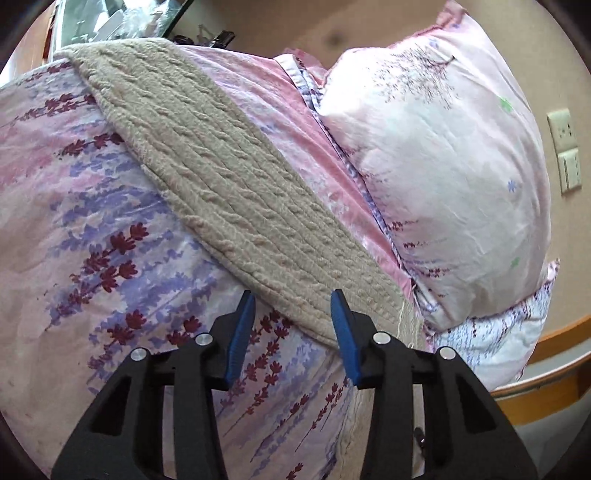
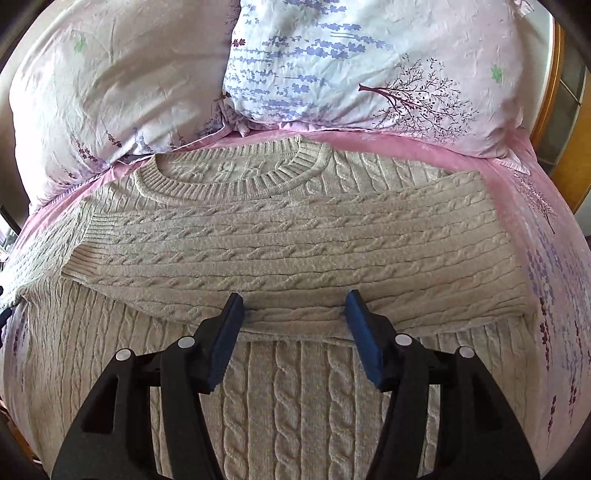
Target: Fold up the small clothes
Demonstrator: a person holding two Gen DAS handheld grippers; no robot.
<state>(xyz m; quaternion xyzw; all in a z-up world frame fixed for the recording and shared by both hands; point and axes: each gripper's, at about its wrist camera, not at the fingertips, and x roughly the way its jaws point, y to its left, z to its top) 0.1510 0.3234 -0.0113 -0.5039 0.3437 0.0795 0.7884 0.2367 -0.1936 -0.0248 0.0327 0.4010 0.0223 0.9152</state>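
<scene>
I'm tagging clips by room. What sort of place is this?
Most likely a bedroom: a beige cable-knit sweater lies on a bed's floral quilt, with two pillows at its head and a wall socket beside it.

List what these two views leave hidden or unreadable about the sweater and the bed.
- Sweater hem: right wrist view, cut off by the bottom edge and covered by the right gripper.
- Sweater front under the folded sleeve: right wrist view, covered by the sleeve.
- Collar and sleeves: left wrist view shows only a tilted strip of the knit.
- Clutter beyond the bed: left wrist view, too small and distorted.
- Left gripper: open, touching nothing.
</scene>
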